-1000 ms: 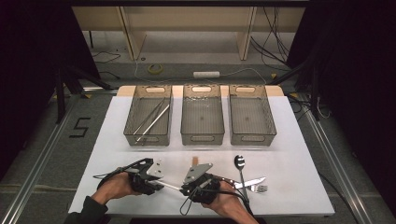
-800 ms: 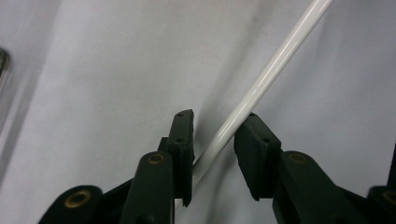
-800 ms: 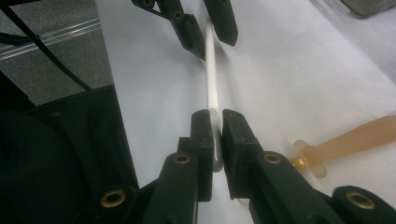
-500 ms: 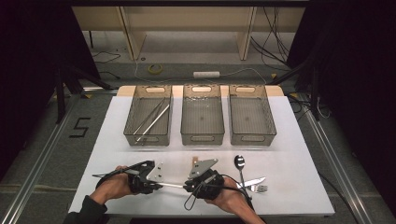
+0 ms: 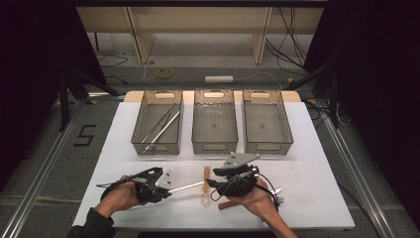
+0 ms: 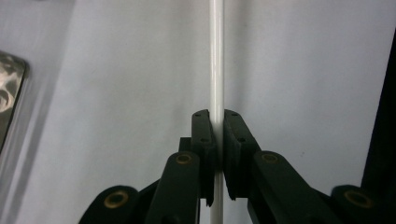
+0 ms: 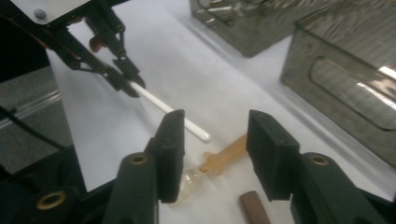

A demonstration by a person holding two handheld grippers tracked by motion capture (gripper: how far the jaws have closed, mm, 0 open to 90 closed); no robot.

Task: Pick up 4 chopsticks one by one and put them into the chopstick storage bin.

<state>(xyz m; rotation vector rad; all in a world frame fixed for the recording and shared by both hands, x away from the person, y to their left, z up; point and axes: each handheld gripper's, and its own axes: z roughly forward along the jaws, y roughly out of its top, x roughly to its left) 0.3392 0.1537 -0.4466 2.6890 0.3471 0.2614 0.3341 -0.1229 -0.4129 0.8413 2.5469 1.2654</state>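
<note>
While counted, bins (image 5: 214, 125): three along tabletop's (image 5: 317, 183) far edge
Left gripper (image 6: 216, 140): clamping one white stick (image 6: 216, 56)
Right gripper (image 7: 212, 149): jaws just opened, nothing gripped

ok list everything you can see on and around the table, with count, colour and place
bins: three, grey see-through, in a row at the table's far side
long utensils: a few, silver, in the left bin
white stick: one, held by the left gripper, pointing right
amber spoon: one, clear bowl, on the table between the grippers
brown handle: one, beside the right gripper
fork: one, silver, tines showing by the right hand
table: one, white
left gripper: black, shut on the white stick
right gripper: black, jaws apart above the amber spoon, just been opening
</note>
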